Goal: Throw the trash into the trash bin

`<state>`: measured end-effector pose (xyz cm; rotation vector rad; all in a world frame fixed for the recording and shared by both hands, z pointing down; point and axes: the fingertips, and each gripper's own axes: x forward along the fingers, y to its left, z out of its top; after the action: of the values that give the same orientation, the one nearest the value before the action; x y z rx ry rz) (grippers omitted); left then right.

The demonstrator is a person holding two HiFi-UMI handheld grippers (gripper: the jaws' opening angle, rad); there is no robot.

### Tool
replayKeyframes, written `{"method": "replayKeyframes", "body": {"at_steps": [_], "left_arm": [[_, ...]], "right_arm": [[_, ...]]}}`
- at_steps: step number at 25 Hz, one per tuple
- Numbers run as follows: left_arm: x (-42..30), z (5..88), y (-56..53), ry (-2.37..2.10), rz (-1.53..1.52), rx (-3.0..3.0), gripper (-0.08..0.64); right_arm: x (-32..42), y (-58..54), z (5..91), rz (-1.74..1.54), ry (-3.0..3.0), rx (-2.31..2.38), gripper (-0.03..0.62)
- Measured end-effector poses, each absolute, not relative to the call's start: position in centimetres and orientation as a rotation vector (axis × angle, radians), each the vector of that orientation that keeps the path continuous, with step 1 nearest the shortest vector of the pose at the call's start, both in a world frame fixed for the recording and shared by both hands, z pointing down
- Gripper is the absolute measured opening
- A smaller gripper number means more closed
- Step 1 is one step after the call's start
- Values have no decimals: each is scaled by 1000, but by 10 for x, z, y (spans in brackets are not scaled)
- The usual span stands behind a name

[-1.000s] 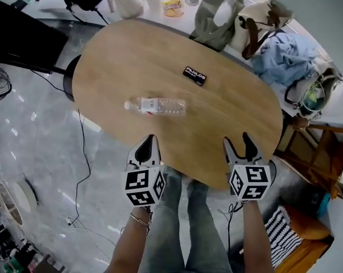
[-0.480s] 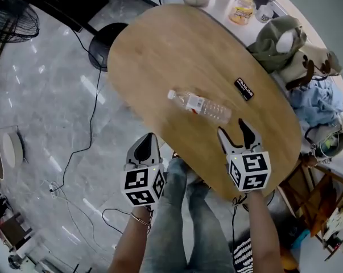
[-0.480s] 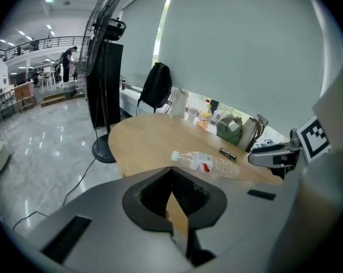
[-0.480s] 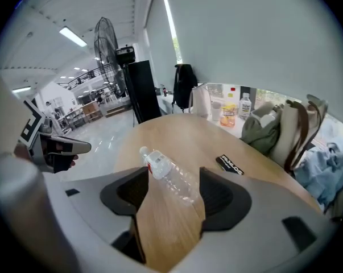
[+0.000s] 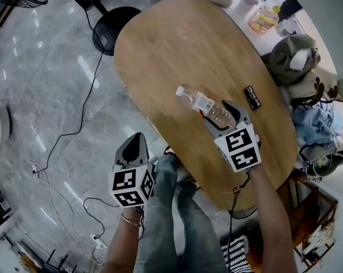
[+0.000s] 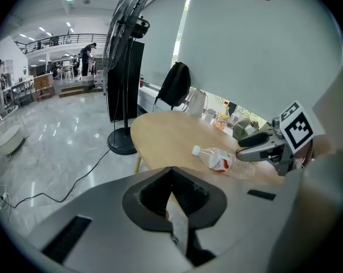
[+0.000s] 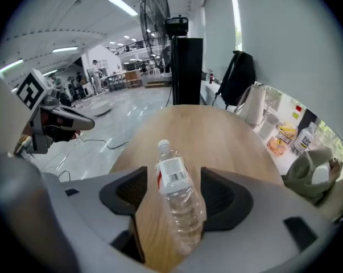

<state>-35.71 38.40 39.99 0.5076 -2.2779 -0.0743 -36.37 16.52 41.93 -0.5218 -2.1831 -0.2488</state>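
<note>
- Table (image 5: 177, 56), oval and wooden, is bearing the plastic water bottle (image 5: 205, 102), which is lying on its side.
- Right gripper (image 7: 172, 175) is opening its jaws astride the bottle, hiding its base in the head view.
- Left gripper (image 6: 171, 175) is hanging beyond the table's edge, jaws together, well apart from the bottle.

Your right gripper (image 5: 222, 117) sits just right of centre, its forearm (image 5: 269, 205) reaching up from the lower right, jaws opening with the bottle (image 5: 201, 102) lying between them. Your left gripper (image 5: 135, 144) hangs lower left of centre, jaws together and empty.
</note>
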Motion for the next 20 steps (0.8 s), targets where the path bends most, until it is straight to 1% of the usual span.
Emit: {"method": "replayKeyframes", "body": {"at_steps": [8,20], "left_arm": [[-356,403,396,-2288,-86,471,12],[-355,409,409,-2279,-84,451,12]], "right_arm": [[-372,172,450,-419,-2010,-675,302],[-377,175,480,-462,-1882,-703,297]]}}
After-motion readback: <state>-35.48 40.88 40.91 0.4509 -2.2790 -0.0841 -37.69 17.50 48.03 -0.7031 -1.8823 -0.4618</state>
